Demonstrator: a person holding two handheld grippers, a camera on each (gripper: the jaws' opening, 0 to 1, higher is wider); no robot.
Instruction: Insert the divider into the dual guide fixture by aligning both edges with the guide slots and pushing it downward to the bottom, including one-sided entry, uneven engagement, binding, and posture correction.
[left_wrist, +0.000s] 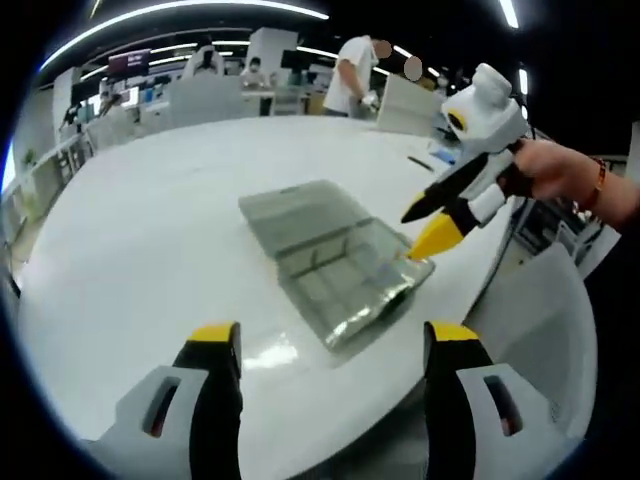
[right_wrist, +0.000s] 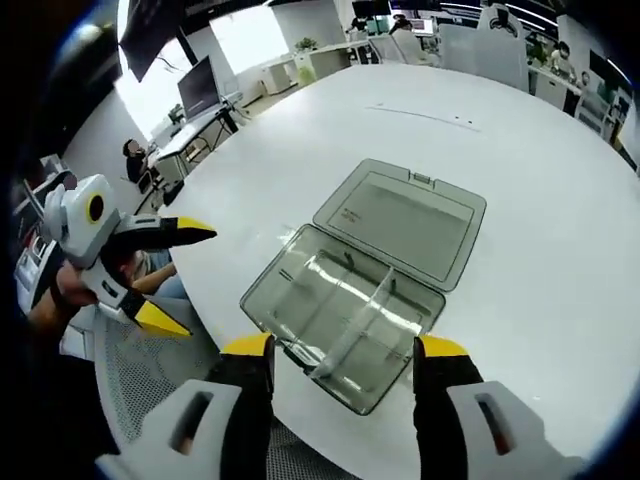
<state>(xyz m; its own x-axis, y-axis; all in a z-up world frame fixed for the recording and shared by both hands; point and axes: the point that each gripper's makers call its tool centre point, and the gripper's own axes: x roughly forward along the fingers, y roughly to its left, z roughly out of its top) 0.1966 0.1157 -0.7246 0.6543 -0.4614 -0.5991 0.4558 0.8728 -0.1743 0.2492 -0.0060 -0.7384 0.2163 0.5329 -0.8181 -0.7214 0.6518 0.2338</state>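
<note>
A clear grey plastic box (left_wrist: 345, 275) lies on the white table (left_wrist: 150, 240) with its lid (left_wrist: 300, 205) folded back flat. In the right gripper view the box (right_wrist: 300, 300) holds a clear divider (right_wrist: 362, 318) standing across its tray; how deep it sits I cannot tell. My right gripper (right_wrist: 345, 347) is open, its jaws straddling the box's near edge with nothing between them. It also enters the left gripper view from the right as the right gripper (left_wrist: 425, 226), its yellow tip at the box's corner. My left gripper (left_wrist: 332, 338) hangs open short of the box, and appears as the left gripper (right_wrist: 185, 280) off the table's edge.
The round table's edge (right_wrist: 215, 340) runs close under the box. A mesh chair (right_wrist: 140, 380) stands below that edge, and a white chair (left_wrist: 530, 320) sits beside the table. A hand (left_wrist: 560, 170) holds the right gripper. People and desks fill the far background.
</note>
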